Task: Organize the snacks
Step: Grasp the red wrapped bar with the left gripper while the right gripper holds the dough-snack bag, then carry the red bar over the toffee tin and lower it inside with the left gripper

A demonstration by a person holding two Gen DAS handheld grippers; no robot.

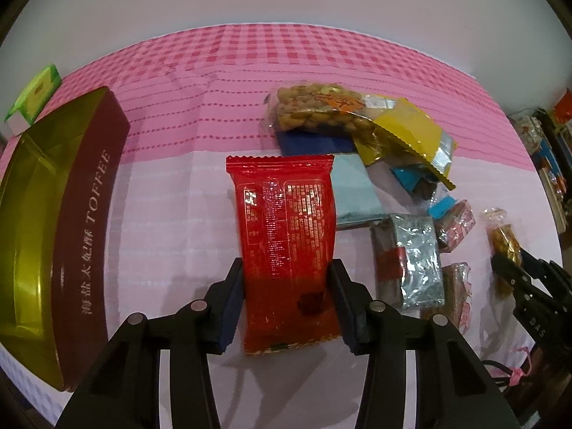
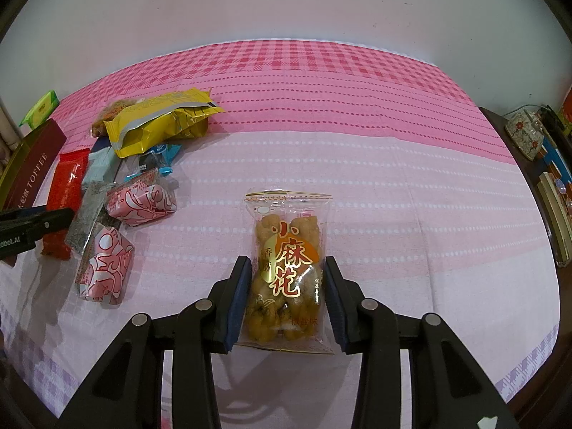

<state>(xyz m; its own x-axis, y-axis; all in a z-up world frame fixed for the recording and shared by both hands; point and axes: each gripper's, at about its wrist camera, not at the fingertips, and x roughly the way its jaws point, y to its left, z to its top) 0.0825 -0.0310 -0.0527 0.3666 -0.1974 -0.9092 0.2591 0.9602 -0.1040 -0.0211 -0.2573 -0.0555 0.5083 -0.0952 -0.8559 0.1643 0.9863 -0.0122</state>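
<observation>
A red snack packet [image 1: 286, 221] lies flat on the pink checked cloth, and my left gripper [image 1: 286, 264] is shut on its near half, a pad on each long edge. Just left of it stands an open maroon and gold toffee tin [image 1: 82, 221]. In the right wrist view, my right gripper [image 2: 286, 261] is shut on a clear packet of fried dough twists [image 2: 286, 236] resting on the cloth. That packet [image 1: 502, 243] and the right fingers [image 1: 518, 275] show at the far right of the left wrist view. The red packet [image 2: 68, 186] appears again at the left of the right wrist view.
A heap of snacks lies right of the red packet: a yellow packet [image 1: 404, 132], a bag of nuts [image 1: 314, 107], a silver packet [image 1: 414, 254] and pink-patterned packets [image 2: 143, 200]. A green box [image 1: 35, 93] sits behind the tin. Shelves with clutter [image 2: 550, 193] stand past the table's right edge.
</observation>
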